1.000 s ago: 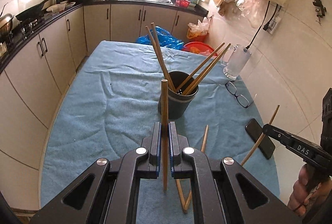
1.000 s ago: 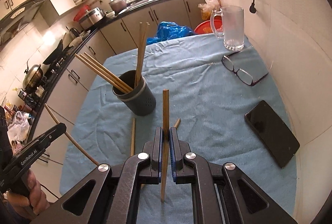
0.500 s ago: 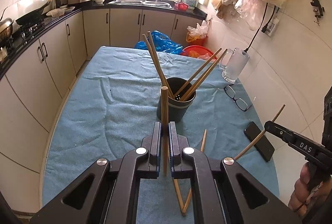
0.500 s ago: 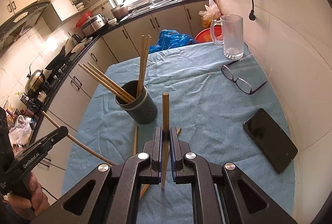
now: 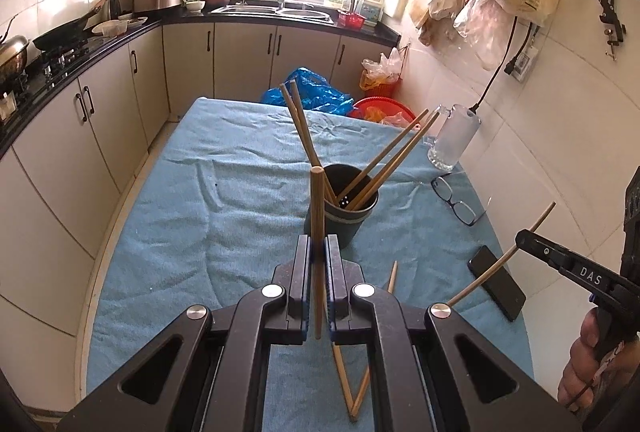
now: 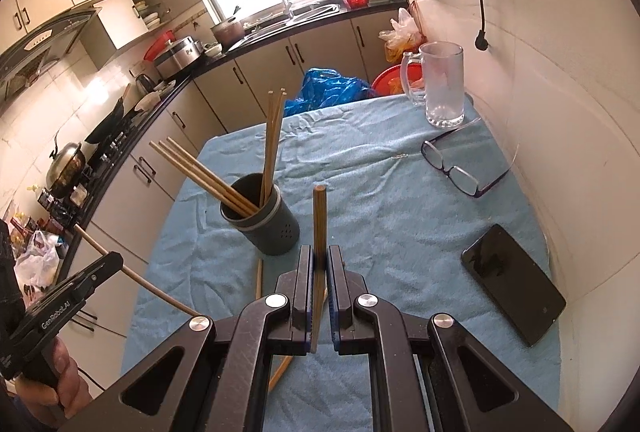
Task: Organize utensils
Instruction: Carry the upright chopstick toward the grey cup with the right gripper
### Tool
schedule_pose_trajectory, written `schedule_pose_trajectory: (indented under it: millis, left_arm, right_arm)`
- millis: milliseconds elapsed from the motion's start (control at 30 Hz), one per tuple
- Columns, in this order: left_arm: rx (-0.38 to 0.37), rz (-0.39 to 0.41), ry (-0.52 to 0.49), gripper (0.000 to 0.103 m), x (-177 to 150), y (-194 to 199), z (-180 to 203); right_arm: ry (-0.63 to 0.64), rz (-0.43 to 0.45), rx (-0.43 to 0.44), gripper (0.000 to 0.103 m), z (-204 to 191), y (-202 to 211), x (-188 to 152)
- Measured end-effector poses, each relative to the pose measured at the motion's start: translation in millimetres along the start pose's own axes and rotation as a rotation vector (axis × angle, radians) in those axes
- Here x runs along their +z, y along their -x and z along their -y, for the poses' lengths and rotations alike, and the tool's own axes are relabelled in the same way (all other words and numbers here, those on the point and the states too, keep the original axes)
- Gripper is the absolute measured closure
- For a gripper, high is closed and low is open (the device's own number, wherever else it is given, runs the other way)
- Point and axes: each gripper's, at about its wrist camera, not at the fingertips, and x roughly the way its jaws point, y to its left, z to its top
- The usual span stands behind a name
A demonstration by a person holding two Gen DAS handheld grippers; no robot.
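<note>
A dark round holder (image 5: 345,228) (image 6: 267,230) stands mid-table on the blue cloth (image 5: 224,216) with several wooden chopsticks leaning out of it. My left gripper (image 5: 318,246) is shut on one chopstick (image 5: 317,199), held upright just in front of the holder. Right of the holder, my right gripper (image 6: 319,252) is shut on another chopstick (image 6: 319,216). Each gripper also shows at the edge of the other's view, the right gripper (image 5: 524,240) and the left gripper (image 6: 114,262). Two loose chopsticks (image 5: 354,388) (image 6: 259,278) lie on the cloth below my grippers.
A black phone (image 6: 514,284), a pair of glasses (image 6: 454,169) and a glass mug (image 6: 442,83) lie along the table's right side by the wall. Kitchen cabinets and a counter run along the left and far sides. A person's hand (image 5: 588,364) holds the right gripper's handle.
The holder and table sit a little lower in both views than a second ago. Both grippers stay shut on their chopsticks.
</note>
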Motion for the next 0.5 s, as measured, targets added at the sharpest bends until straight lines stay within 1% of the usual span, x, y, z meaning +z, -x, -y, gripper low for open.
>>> schedule_pose_trajectory:
  millis: [500]
  left_arm:
    - [-0.030,0.037,-0.014,0.097,21,12,4]
  right_arm:
    - [0.007,0.044,0.006,0.096,-4,13,25]
